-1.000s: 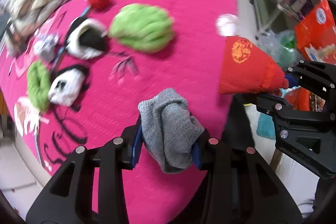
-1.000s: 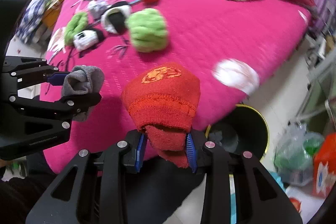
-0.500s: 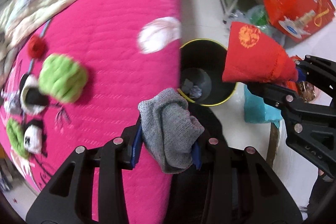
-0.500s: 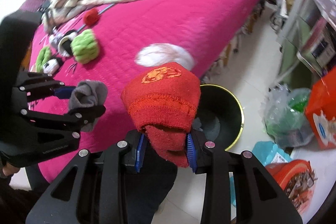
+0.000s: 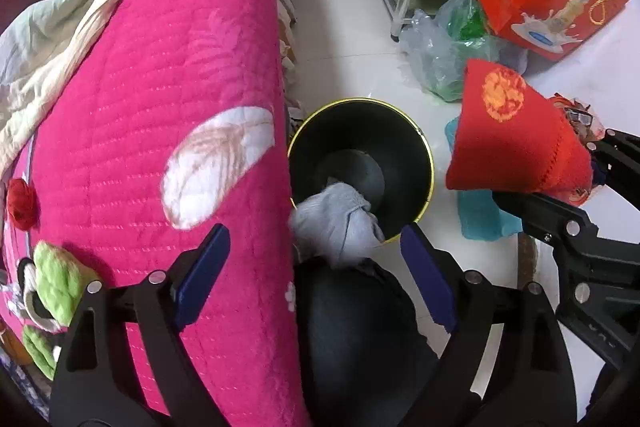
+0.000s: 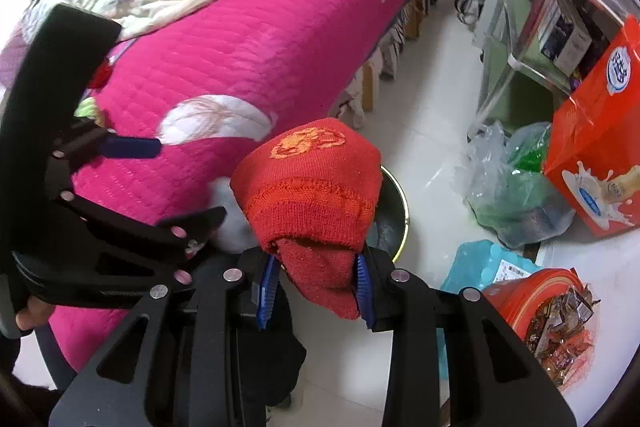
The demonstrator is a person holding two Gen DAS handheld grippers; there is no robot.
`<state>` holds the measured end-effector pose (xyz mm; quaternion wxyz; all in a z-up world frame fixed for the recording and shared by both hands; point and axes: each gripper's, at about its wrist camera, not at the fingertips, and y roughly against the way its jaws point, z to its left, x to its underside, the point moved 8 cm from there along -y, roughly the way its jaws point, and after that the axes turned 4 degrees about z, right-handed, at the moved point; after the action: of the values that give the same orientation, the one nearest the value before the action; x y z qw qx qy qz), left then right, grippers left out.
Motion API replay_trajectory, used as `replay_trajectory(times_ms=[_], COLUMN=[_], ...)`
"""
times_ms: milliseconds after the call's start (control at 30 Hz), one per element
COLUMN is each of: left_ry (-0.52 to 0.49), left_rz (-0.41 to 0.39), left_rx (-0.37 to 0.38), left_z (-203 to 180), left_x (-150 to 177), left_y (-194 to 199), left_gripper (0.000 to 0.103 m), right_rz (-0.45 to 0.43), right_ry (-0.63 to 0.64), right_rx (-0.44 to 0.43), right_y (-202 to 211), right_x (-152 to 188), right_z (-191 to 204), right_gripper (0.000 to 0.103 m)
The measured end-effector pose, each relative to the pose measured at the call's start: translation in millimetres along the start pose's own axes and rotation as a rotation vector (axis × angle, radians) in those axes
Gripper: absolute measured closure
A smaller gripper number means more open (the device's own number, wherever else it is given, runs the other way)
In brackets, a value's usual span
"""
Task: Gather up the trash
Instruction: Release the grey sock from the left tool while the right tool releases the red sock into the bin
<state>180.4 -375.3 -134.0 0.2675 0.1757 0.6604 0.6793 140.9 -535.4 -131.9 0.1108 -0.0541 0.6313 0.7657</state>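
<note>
A black bin with a yellow rim point(image 5: 416, 147) stands on the floor beside the pink bed point(image 5: 160, 107). My left gripper point(image 5: 316, 275) is open above the bin's near edge. A grey sock point(image 5: 336, 219) is free of it and sits at the bin's near rim, falling in. My right gripper point(image 6: 316, 287) is shut on a red sock point(image 6: 316, 195) with an orange emblem, held above the bin point(image 6: 396, 211); the red sock also shows at the right in the left wrist view point(image 5: 508, 139).
Green, white and red balled items point(image 5: 60, 279) lie on the bed with crumpled bedding point(image 5: 60, 27). On the floor are plastic bags point(image 6: 508, 183), a red carton point(image 6: 596, 131), a teal packet point(image 6: 480, 267), a snack bag point(image 6: 556, 315) and a shelf unit point(image 6: 532, 7).
Both grippers moved from over the bed to over the bin. My left gripper opened and let go of the grey sock, which drops toward the bin. The right still holds the red sock.
</note>
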Motion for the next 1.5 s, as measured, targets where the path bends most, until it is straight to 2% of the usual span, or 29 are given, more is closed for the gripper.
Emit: replay_trajectory(times_ms=[200,233,333,367,400,433,567,833,1200,1500], left_ry=[0.032,0.038,0.074,0.081,0.092,0.097,0.112,0.137,0.185,0.237], left_rz=[-0.034,-0.038,-0.065,-0.071,-0.076,-0.074,-0.033,-0.049,-0.083,-0.074], left_rx=[-0.038,-0.040,-0.015,-0.016,-0.026,-0.030,-0.021,-0.025,-0.064,-0.089], left_z=[24.0,26.7,37.6,39.6,44.1,47.3,58.6,78.5,122.0,164.0], left_x=[3.6,4.9,13.7,14.6,18.5,22.5,39.2,66.9,110.6,149.8], left_y=[5.5,6.2,10.0,10.0,10.8,11.6,15.8,36.9,62.5,66.0], left_gripper=[0.017,0.014,0.013,0.013,0.013,0.013,0.013,0.013,0.012,0.012], right_rz=[0.037,0.042,0.062,0.071,0.075,0.071,0.062,0.060,-0.014,-0.018], right_ry=[0.006,0.007,0.010,0.008,0.005,0.005,0.011,0.062,0.231,0.283], right_rx=[0.007,0.012,0.020,0.026,0.033,0.037,0.031,0.011,0.036,0.019], right_y=[-19.5,-22.4,-34.0,-37.7,-40.4,-40.8,-38.9,-28.8,-5.9,-7.2], right_x=[-7.6,-8.2,-12.1,-13.2,-14.1,-15.9,-19.8,-17.8,-27.0,-39.0], right_z=[0.3,1.4,3.4,4.1,4.5,5.8,16.3,57.3,146.7,193.8], right_gripper=[0.069,0.067,0.066,0.059,0.044,0.041,0.042,0.038,0.020,0.017])
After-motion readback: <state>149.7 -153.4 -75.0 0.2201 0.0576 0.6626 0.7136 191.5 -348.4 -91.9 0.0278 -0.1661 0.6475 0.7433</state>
